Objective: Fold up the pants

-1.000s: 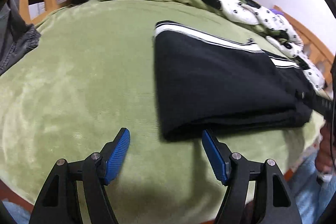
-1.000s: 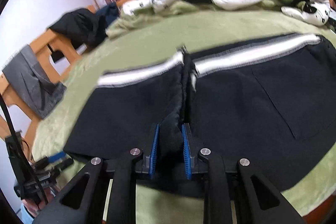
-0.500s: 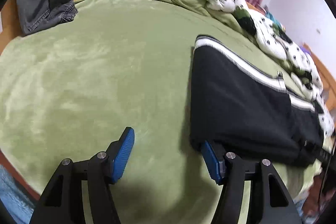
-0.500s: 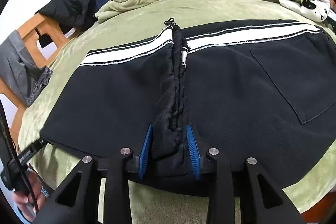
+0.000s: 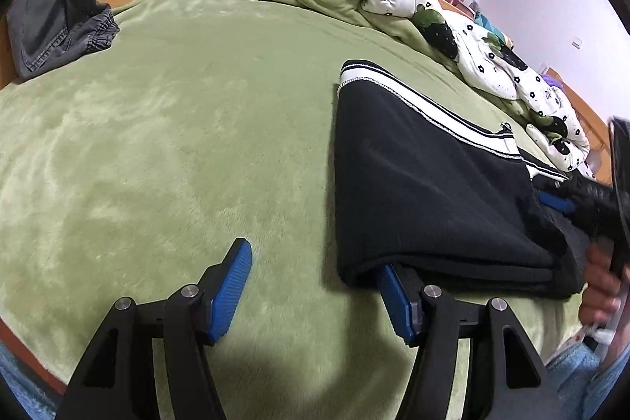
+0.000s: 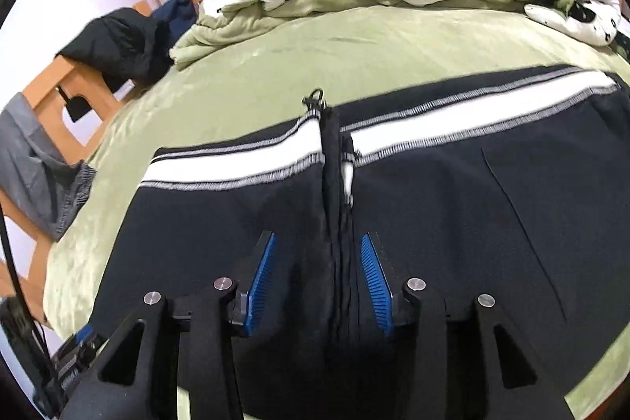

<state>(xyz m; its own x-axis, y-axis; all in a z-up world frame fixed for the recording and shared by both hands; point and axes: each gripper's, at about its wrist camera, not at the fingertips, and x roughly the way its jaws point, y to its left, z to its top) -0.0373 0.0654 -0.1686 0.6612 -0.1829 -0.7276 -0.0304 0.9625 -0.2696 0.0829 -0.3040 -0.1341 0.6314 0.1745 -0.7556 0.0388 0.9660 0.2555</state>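
Pants (image 6: 453, 207) on the green bed (image 5: 165, 128), folded in half, with our grip just released.

A second ago our right claw (image 6: 319, 278) was clenched on the bunched middle ridge of the black cloth; its jaws had just been opening, and now the ridge lay between the blue pads without being pressed. Our left claw (image 5: 315, 286) stood released at the near left corner, one pad slipped under the cloth edge, the other on bare blanket. We judged the lengthwise fold was finished, and the next fold needed a new grasp.
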